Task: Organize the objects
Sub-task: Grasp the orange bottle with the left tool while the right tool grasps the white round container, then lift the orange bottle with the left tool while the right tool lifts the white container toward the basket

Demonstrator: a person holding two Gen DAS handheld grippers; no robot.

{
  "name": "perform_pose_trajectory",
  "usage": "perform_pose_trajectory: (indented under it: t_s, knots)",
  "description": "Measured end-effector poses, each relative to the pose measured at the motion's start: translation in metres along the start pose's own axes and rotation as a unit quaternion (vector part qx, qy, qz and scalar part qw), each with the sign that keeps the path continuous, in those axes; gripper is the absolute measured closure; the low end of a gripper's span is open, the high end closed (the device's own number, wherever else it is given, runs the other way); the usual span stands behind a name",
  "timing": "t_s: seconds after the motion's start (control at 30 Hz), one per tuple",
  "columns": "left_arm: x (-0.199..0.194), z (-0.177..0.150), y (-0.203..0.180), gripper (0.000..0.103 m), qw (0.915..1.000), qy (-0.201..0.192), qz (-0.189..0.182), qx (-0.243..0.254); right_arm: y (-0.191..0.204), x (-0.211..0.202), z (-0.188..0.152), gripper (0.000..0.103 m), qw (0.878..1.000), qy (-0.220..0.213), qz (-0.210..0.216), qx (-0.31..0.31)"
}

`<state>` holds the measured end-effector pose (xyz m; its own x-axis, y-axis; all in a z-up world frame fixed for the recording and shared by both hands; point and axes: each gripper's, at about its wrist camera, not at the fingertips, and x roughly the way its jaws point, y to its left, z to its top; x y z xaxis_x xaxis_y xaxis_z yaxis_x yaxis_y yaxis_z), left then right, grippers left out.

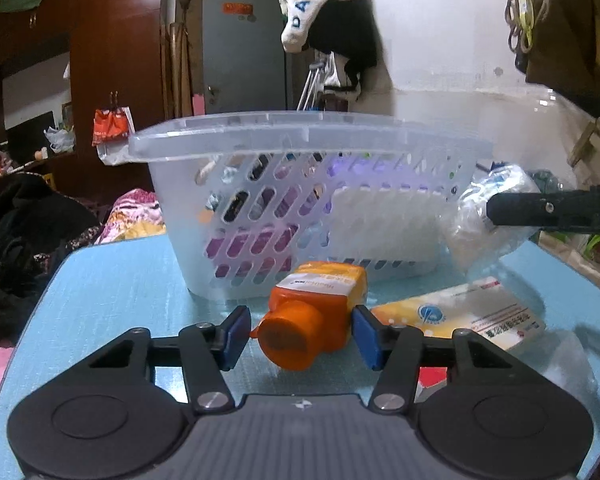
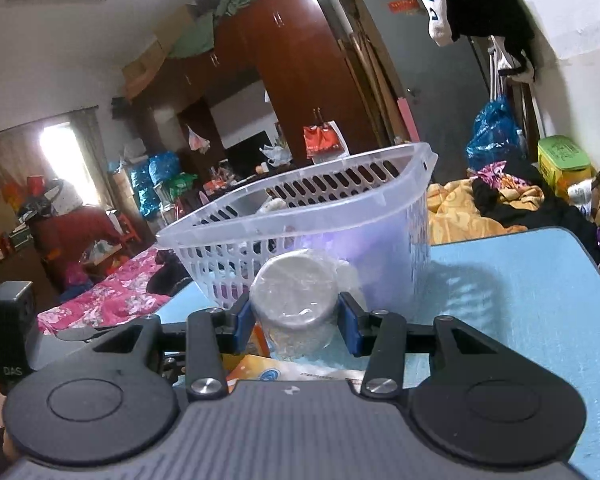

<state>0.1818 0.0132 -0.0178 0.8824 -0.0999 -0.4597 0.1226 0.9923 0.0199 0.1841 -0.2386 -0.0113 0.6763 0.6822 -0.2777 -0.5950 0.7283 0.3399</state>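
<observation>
An orange bottle [image 1: 312,320] lies on its side on the light blue table [image 1: 120,300], cap toward the camera. My left gripper [image 1: 300,336] straddles it: the right pad touches its side, while a thin gap shows at the left pad. In front of the bottle stands a translucent basket [image 1: 300,200] with several things inside. My right gripper [image 2: 296,320] is shut on a round roll wrapped in clear plastic [image 2: 296,292], held just off the table beside the basket [image 2: 320,208]. The left wrist view shows that roll [image 1: 488,220] at the basket's right end, with one black finger [image 1: 540,210] on it.
A yellow and white flat box [image 1: 472,316] lies on the table right of the bottle, also seen under the roll as the box [image 2: 260,372]. A bed with flowered covers [image 2: 112,300] and heaped clothes [image 1: 28,240] lie past the table's edges. Garments [image 1: 328,12] hang overhead.
</observation>
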Motion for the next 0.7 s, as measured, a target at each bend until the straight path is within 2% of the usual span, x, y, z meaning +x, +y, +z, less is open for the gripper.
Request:
perform_pose_trajectory:
  t_s: [0.3,0.4,0.43,0.47,0.7]
  knots:
    - [-0.026,-0.006,0.012,0.047,0.9982,-0.056,-0.011,-0.022,0.004,-0.006,0.001,0.055,1.0,-0.014,0.006,-0.017]
    - [-0.026,-0.005,0.014,0.049,0.9982,-0.054,-0.013,-0.021,0.006,-0.006,0.001,0.055,1.0,-0.016,0.006,-0.023]
    - [-0.026,-0.006,0.015,0.051,0.9983,-0.053,-0.016,-0.021,0.005,-0.006,0.002,0.055,1.0,-0.017,0.007,-0.023]
    - [-0.025,-0.005,0.016,0.059,0.9982,-0.053,-0.018,-0.023,0.005,-0.005,0.002,0.055,1.0,-0.017,0.007,-0.023]
    - [-0.022,-0.006,0.016,0.059,0.9981,-0.055,-0.016,-0.025,0.004,-0.004,0.001,0.055,1.0,-0.017,0.008,-0.023]
